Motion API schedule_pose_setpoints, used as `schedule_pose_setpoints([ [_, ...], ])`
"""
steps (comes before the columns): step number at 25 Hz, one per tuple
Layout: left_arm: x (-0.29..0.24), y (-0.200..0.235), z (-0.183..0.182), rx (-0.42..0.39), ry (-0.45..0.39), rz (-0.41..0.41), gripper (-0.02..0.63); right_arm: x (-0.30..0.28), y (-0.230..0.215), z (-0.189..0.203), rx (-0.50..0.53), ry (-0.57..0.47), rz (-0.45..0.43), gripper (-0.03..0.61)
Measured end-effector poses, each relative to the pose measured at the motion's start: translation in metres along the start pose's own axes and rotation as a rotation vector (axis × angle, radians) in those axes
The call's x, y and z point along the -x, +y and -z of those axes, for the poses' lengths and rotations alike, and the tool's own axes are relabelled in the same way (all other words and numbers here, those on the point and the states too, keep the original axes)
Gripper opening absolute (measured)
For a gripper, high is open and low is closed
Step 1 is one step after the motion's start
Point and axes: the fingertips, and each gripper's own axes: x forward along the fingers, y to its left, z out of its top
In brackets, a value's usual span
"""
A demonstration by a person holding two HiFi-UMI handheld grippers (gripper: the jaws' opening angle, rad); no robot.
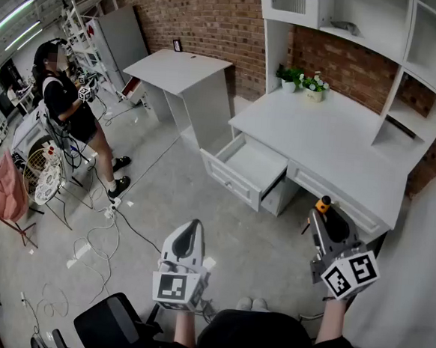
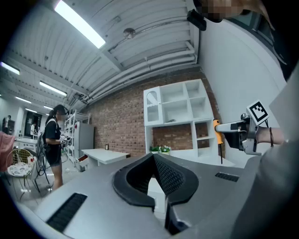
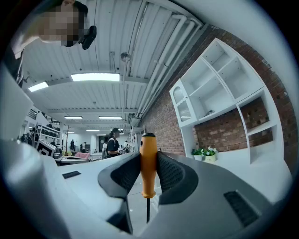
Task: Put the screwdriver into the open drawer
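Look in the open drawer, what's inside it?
Nothing shows inside the drawer: just its bare white bottom. Its back end, under the desk, is covered.

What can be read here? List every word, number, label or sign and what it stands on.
No readable text anywhere.
Left marker cube: black-and-white square pattern, no letters.
Right marker cube: the same.
Small frame on the far table: too small to read.

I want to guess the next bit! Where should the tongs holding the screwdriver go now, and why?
Probably carry the right tongs forward and left toward the open drawer. They already grip the screwdriver upright by its orange handle, off to the drawer's right, and the drawer looks empty.
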Motion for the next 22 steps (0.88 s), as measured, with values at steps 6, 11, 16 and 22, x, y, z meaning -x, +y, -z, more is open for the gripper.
schedule_pose_setpoints([
  [6, 0.006, -0.003, -0.002, 0.002, 0.004, -0.001, 0.008, 0.004, 0.001, -0.003, 0.001, 0.0, -0.003, 0.109],
  [11, 0.002, -0.008, 0.005, -0.025, 0.017, 0.001, 0.008, 0.004, -0.008, -0.002, -0.005, 0.001, -0.012, 0.109],
  [16, 0.006, -0.019, 0.003, -0.025, 0.014, -0.011, 0.008, 0.009, -0.013, -0.001, 0.006, 0.009, -0.021, 0.109],
  [22, 0.008, -0.03, 0.006, 0.004, 0.022, -0.038, 0.009, 0.005, -0.022, -0.003, -0.006, -0.007, -0.038, 0.109],
])
